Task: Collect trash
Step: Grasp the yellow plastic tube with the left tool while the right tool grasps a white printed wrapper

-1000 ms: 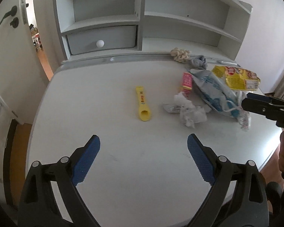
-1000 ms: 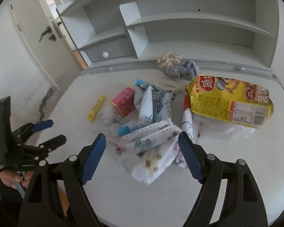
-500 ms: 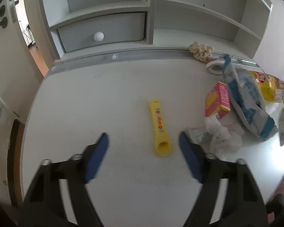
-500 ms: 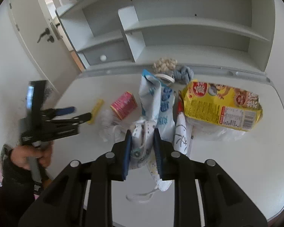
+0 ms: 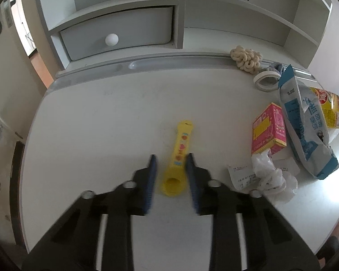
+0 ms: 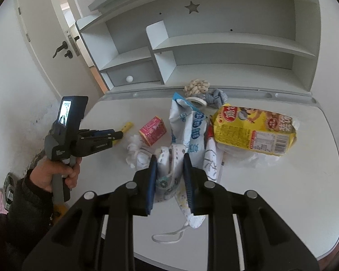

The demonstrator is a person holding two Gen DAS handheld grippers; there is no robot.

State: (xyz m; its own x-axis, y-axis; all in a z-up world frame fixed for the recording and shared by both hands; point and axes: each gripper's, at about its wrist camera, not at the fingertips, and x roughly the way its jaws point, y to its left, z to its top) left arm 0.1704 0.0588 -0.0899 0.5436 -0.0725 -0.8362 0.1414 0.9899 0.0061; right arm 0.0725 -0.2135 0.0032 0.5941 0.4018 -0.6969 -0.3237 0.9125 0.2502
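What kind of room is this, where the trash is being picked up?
Probably a child's bedroom or study: a white desk with a built-in shelf hutch bearing a star cutout, a small knobbed drawer, and a room door.

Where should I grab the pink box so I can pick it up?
Grab the pink box across its two long flat sides, near the middle. Come from above, on the side facing the yellow tube, where the desk is bare. The blue-and-white bag lies close along its far side and crumpled white paper sits at its near end, so the fingers would bump those.
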